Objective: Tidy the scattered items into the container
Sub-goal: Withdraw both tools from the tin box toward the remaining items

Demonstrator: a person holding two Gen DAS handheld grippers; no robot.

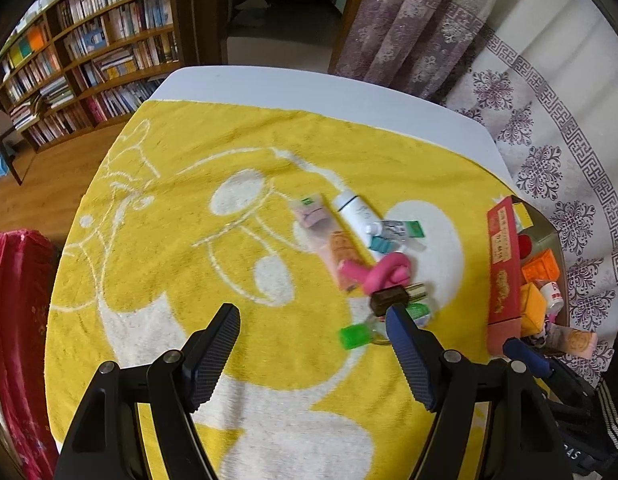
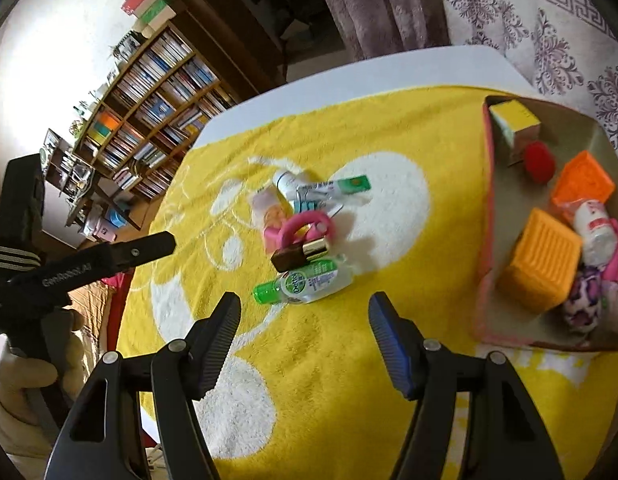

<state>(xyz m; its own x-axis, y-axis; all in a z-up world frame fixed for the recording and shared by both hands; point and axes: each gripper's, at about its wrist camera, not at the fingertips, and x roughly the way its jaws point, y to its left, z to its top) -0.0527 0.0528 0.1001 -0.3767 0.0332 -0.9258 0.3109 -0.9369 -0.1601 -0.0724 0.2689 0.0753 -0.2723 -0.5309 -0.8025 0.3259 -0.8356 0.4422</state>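
Lying mid-towel [image 2: 349,340]: one green-capped sanitizer bottle [image 2: 305,282], one lipstick [image 2: 303,254], one pink ring [image 2: 305,226]. Beside them, one red box [image 2: 487,240] with two orange blocks [image 2: 543,258]. Hovered above, both empty and spread wide: left gripper [image 1: 313,354], right gripper [image 2: 305,338].

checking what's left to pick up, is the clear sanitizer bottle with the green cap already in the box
No, the clear sanitizer bottle with the green cap lies on the yellow towel, outside the pink-walled cardboard box.
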